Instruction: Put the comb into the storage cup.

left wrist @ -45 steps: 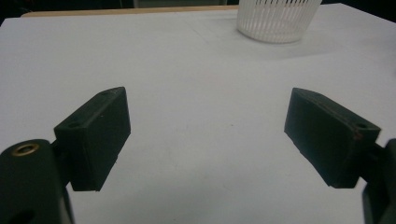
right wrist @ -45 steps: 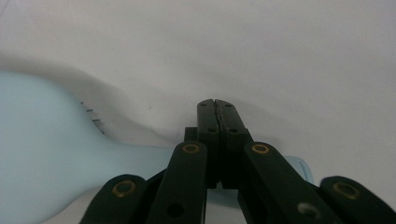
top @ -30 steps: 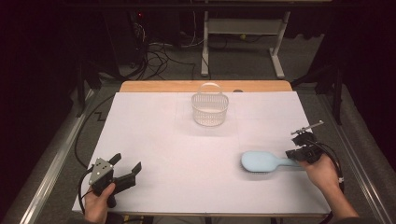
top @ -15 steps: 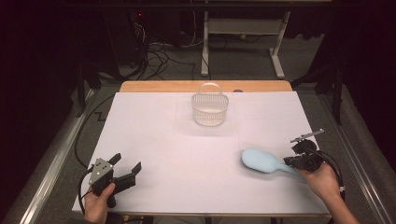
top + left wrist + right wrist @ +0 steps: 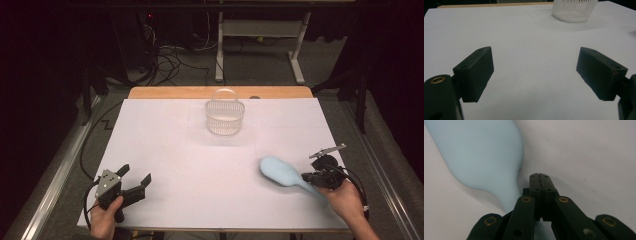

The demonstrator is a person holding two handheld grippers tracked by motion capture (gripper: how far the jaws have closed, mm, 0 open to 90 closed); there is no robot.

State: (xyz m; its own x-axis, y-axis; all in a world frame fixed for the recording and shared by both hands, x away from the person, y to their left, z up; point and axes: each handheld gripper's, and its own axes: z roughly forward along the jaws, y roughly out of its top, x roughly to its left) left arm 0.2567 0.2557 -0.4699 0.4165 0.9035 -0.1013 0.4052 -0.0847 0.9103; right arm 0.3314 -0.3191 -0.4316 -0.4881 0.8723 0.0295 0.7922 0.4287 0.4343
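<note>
Two grippers, one thing in play: the pale blue brush (image 5: 278, 170) lying near the right edge of the table (image 5: 175, 150). We see its oval head pointing toward the table's middle, with the handle running back and right toward the person's right hand. So its long axis is a diagonal, roughly in line with the right gripper (image 5: 306, 178).

In the right gripper view, the right gripper (image 5: 540, 175) has its pads pressed together with nothing between them. The brush (image 5: 481, 157) sits just left of the jaws, and its handle passes beside and under them. We judge it's nudging, not gripping.

The left gripper (image 5: 134, 175) is spread wide over bare table and well apart from the brush. The right hand is clearly nearer.

The white basket (image 5: 225, 117) stands far off at the table's back, well ahead of the brush head. Any grasp needs the jaws opened first and set across the handle.
</note>
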